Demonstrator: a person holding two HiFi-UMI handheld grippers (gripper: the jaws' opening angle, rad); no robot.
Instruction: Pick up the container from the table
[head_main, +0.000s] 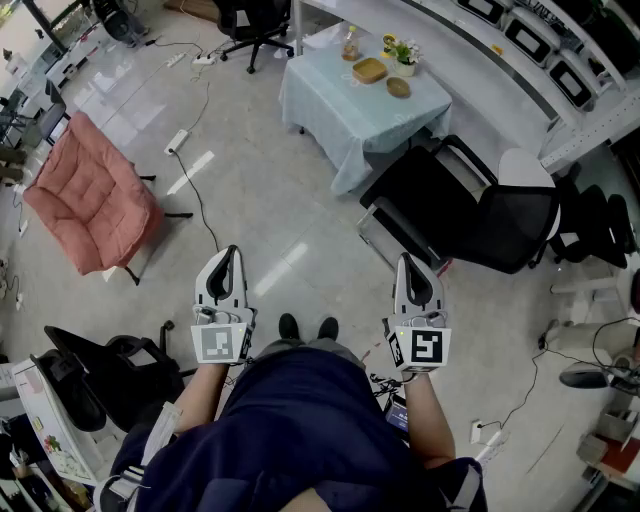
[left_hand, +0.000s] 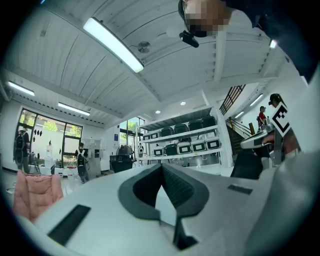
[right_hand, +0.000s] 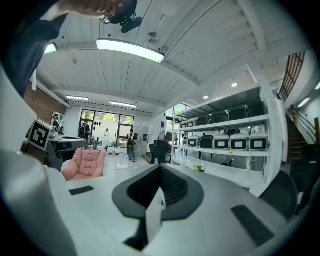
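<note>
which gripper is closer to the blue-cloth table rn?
Right. In the head view the right gripper is below the table, slightly to its right; the left gripper is farther off, down and left, nearer the pink chair.

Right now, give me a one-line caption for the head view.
Left gripper and right gripper, both shut and empty, point toward the distant cloth-covered table.

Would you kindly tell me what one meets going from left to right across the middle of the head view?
pink armchair → left claw → shoes → right claw
</note>
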